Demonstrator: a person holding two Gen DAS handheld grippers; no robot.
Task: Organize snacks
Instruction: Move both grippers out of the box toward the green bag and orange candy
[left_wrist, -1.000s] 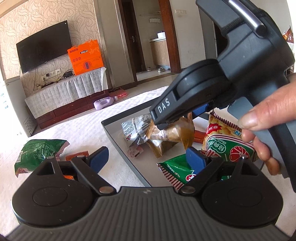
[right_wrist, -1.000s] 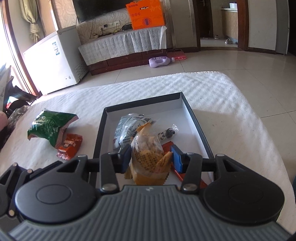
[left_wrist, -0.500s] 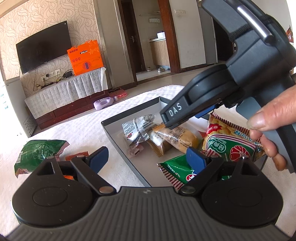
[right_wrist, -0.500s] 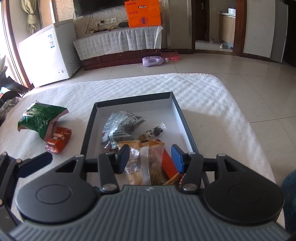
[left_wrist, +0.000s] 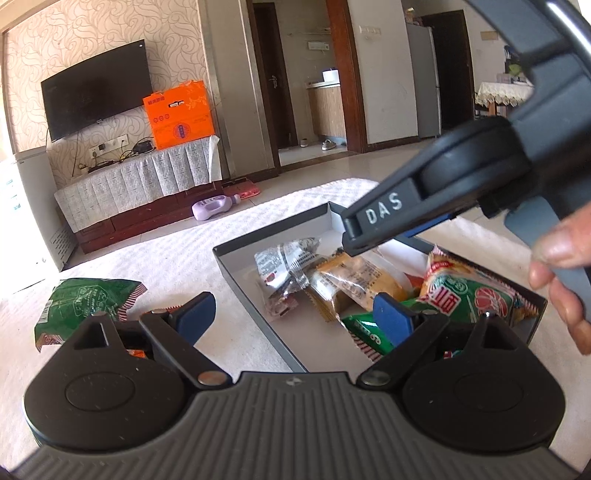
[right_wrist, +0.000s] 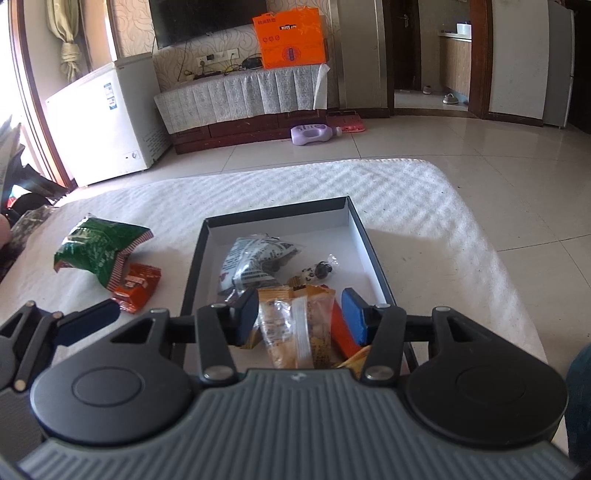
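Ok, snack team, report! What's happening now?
Both grippers open: left gripper, right gripper. Yellow packet lies in box. Green bag, orange packet outside.

We saw a dark TV (left_wrist: 96, 99) on the wall at 11 o'clock, an orange box (right_wrist: 290, 38) on the covered cabinet (right_wrist: 240, 98) at 12, a white chest freezer (right_wrist: 101, 122) at 10, a purple bottle (right_wrist: 314, 133) lying on the floor tiles.

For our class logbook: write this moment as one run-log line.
phase: snack just placed | right gripper: open over yellow cracker packet in grey shallow box | left gripper: open, empty | outside: green crinkled bag
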